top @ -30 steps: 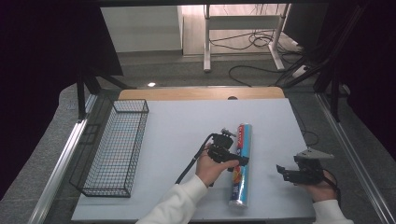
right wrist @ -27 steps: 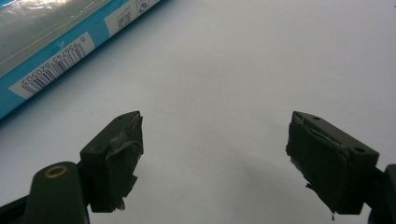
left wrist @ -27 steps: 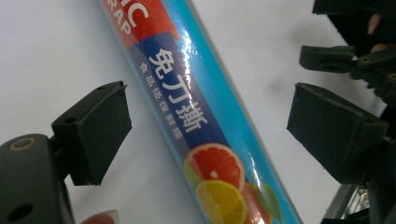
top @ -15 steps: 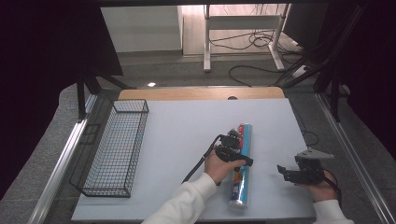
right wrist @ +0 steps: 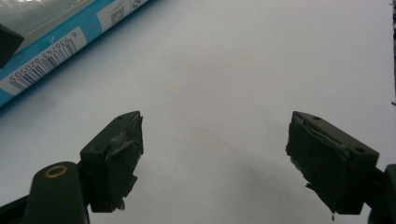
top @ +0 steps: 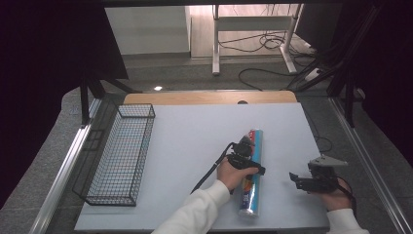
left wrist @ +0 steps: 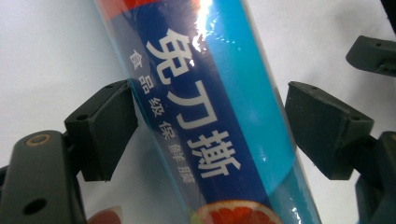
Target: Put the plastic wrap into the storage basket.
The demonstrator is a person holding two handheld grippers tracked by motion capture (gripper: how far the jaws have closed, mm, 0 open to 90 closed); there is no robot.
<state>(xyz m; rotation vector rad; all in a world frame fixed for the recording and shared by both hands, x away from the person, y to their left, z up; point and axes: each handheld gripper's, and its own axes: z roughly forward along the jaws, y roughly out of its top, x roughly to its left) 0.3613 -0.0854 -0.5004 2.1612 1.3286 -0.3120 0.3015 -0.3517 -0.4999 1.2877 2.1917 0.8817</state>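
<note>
A long blue roll of cling film (top: 252, 170) lies on the white table (top: 195, 141), right of centre, its length running away from me. My left gripper (top: 246, 156) sits over the roll's middle. In the left gripper view its jaws stand wide, one on each side of the roll (left wrist: 215, 121); the left jaw touches it and a gap remains at the right jaw. My right gripper (top: 298, 181) hovers open near the table's front right, jaws pointing left toward the roll. The right gripper view shows bare table between the jaws and the roll's barcode side (right wrist: 51, 56) at upper left.
A black wire basket (top: 119, 153) stands along the table's left side. A wooden strip (top: 209, 97) borders the far edge. Beyond the table are cables on the floor (top: 263, 73) and a white desk frame (top: 253, 29).
My left gripper has moved right and forward, from beside the roll to over its middle, with its jaws straddling it. The right gripper has stayed put.
</note>
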